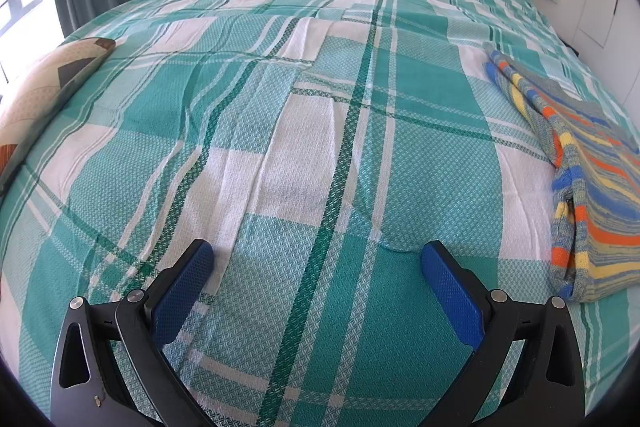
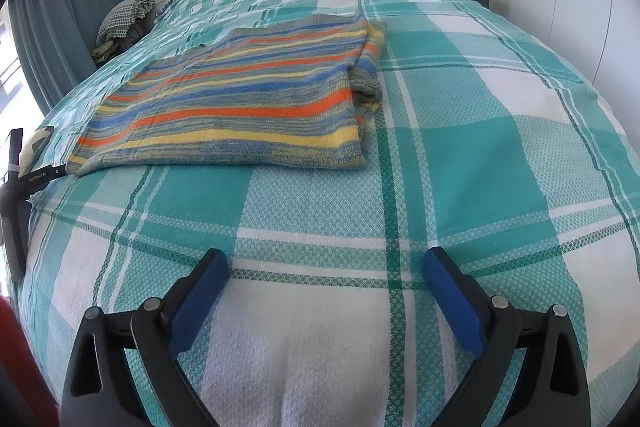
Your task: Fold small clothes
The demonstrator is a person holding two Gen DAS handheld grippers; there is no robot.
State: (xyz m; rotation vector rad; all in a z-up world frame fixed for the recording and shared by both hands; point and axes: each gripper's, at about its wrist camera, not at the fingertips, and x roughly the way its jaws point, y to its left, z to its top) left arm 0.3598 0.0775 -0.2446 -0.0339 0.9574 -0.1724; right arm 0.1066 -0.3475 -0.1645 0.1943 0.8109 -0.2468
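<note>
Striped knit garment (image 2: 236,95) lay folded on the checked bedspread (image 2: 480,167), ahead of both grippers. Left gripper (image 1: 316,267) and right gripper (image 2: 324,275) stood wide, empty; smoothing the untidy right edge seemed wise.

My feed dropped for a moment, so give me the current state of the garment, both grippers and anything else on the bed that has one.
Striped knit garment: folded into a flat rectangle, lying on the bedspread, not held.
Left gripper: open, empty, over bare bedspread.
Right gripper: open, empty, short of the garment.
Plaid bedspread: spread over the bed, lightly wrinkled.
Cushion: lying at the bed's left edge.
</note>
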